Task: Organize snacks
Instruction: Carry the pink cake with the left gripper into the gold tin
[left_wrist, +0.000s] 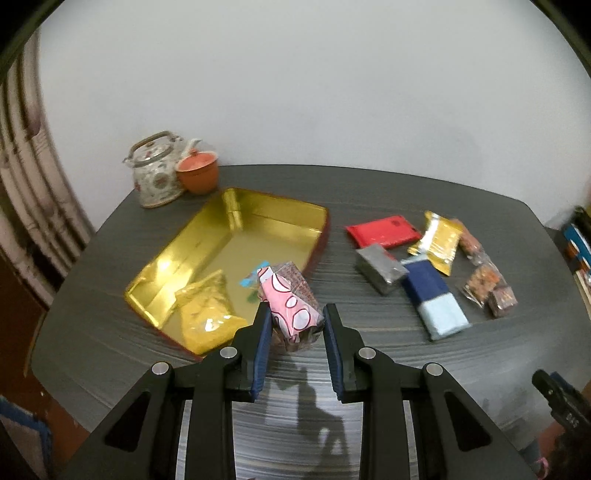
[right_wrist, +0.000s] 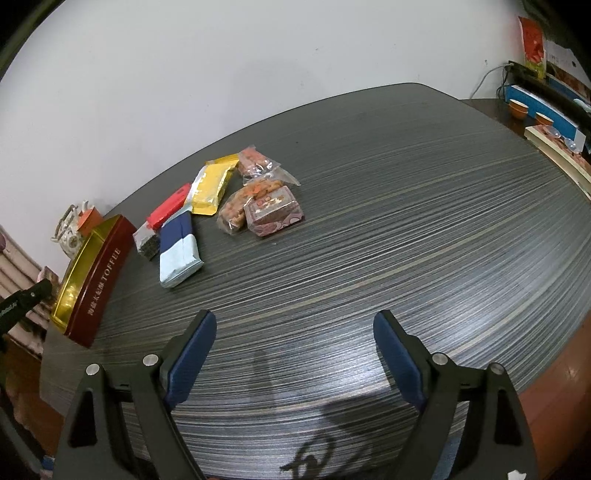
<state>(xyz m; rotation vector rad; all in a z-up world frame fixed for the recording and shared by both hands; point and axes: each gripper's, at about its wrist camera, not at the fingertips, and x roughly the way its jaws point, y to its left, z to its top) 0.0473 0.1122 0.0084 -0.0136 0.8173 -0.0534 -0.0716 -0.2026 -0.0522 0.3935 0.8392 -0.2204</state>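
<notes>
My left gripper (left_wrist: 297, 311) is shut on a pink-and-brown patterned snack packet (left_wrist: 291, 306), held just above the near right corner of the open gold tin (left_wrist: 258, 243). A yellow packet (left_wrist: 207, 314) and a small blue wrapper (left_wrist: 255, 275) lie inside the tin. To the right on the table lie a red packet (left_wrist: 384, 230), a silver one (left_wrist: 380, 267), a navy-and-pale-blue one (left_wrist: 432, 299), a gold one (left_wrist: 441, 240) and clear bags of nut bars (left_wrist: 484, 280). My right gripper (right_wrist: 291, 328) stands open and holds nothing, over bare table, well short of the brown patterned box (right_wrist: 275, 216).
A floral teapot (left_wrist: 155, 173) and an orange lidded cup (left_wrist: 197, 171) stand behind the tin by the wall. The tin's dark red side (right_wrist: 99, 273) faces the right wrist view. Books and small cups (right_wrist: 546, 110) sit on a side surface past the table's right edge.
</notes>
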